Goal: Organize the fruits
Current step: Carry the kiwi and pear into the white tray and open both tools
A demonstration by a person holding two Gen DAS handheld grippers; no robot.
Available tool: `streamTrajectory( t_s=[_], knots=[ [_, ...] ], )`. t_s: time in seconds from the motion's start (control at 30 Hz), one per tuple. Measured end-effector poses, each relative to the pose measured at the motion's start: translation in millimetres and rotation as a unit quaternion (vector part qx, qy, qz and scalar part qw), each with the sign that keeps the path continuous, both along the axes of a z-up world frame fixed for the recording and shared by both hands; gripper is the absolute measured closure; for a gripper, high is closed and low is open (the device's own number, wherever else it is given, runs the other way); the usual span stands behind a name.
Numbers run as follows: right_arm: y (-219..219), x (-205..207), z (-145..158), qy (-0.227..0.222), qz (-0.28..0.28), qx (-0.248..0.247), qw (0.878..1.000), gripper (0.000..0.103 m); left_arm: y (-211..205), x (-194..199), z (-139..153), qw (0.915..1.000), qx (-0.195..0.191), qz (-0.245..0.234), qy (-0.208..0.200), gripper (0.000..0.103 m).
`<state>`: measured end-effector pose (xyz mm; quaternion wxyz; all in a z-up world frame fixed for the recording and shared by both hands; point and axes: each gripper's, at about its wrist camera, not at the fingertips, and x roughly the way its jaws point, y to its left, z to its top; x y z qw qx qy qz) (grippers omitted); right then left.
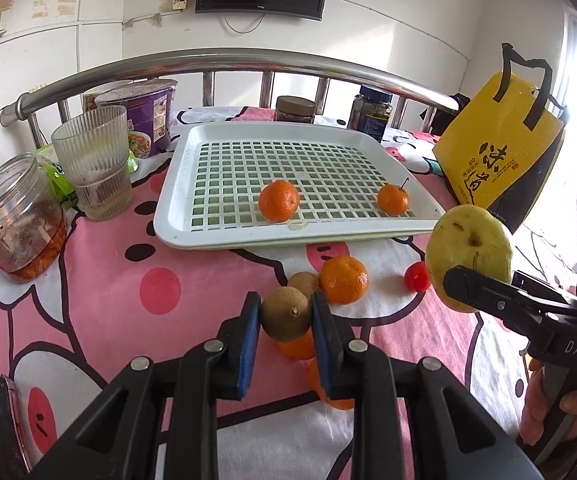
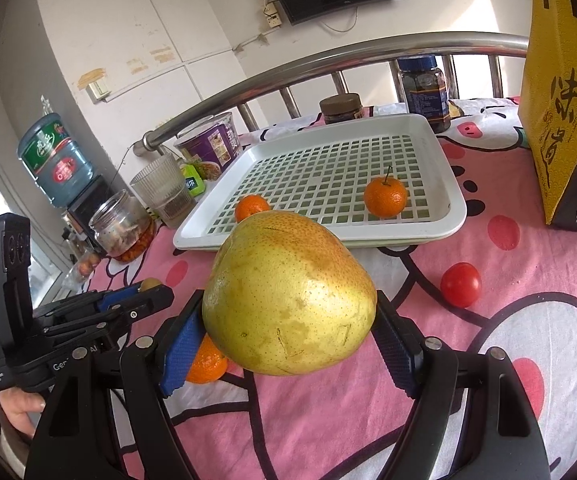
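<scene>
My left gripper [image 1: 286, 314] is shut on a brown kiwi [image 1: 286, 313], held above the pink cloth; it also shows in the right wrist view [image 2: 144, 292]. My right gripper [image 2: 288, 316] is shut on a large yellow pear [image 2: 288, 296], seen at the right in the left wrist view [image 1: 468, 256]. The white slotted tray [image 1: 300, 236] holds two oranges [image 1: 279, 201] [image 1: 392, 199]. On the cloth in front of it lie an orange [image 1: 344, 279], a second kiwi [image 1: 303, 282], a red tomato [image 1: 417, 276] and more oranges [image 1: 298, 347] under my left fingers.
A glass jar [image 1: 18, 216], a ribbed glass [image 1: 94, 162] and a purple noodle cup [image 1: 148, 114] stand left of the tray. Two dark jars [image 1: 295, 109] [image 1: 372, 114] stand behind it by the steel rail [image 1: 228, 60]. A yellow bag [image 1: 496, 148] stands at the right.
</scene>
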<state>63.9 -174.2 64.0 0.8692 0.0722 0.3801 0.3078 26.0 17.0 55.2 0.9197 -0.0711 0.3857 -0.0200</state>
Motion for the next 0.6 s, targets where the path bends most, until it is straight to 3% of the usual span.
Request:
streamTrajectory(
  t_s=[0.6],
  knots=[
    [-15, 43, 39, -0.020, -0.049, -0.003, 0.999, 0.025, 1, 73, 35, 0.9993, -0.023, -0.004, -0.028, 0.076]
  ],
)
